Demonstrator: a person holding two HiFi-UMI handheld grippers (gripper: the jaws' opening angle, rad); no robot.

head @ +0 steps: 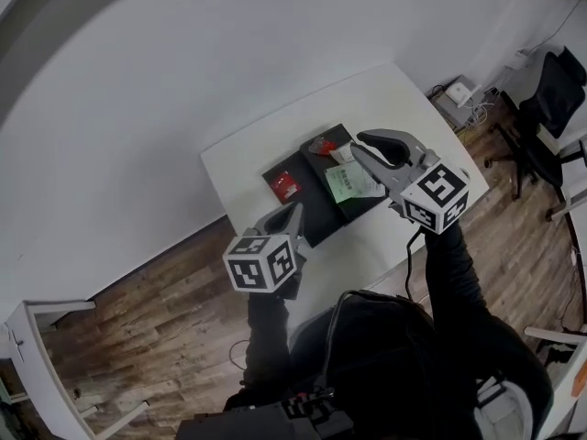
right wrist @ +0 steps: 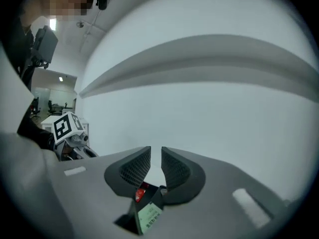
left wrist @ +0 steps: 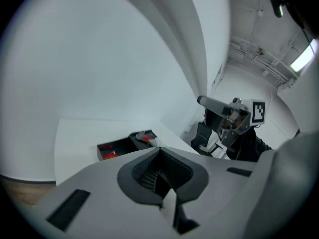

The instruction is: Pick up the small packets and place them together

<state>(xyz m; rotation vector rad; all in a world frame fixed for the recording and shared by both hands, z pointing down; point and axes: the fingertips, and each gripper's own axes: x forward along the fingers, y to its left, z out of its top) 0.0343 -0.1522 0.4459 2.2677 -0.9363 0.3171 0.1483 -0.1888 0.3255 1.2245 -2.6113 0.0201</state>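
Below the right gripper (head: pixel 360 139) (jaws slightly spread, empty): green packet (head: pixel 352 182); left gripper (head: pixel 294 208) farther left, jaws pressed together.

I am wearing black sleeves (head: pixel 456 278) and a dark top (head: pixel 394 356). My left gripper (head: pixel 294 211) and right gripper (head: pixel 361 143) are showing grey shells, dark ribbed pads (right wrist: pixel 133 169) and white cubes (head: pixel 264 266) bearing black square markers. A black cable (head: pixel 409 250) is hanging under the right one.

White table (head: pixel 367 99) against a white wall (head: pixel 183 62), wood floor (head: pixel 138 301), black chair (head: pixel 552 99)
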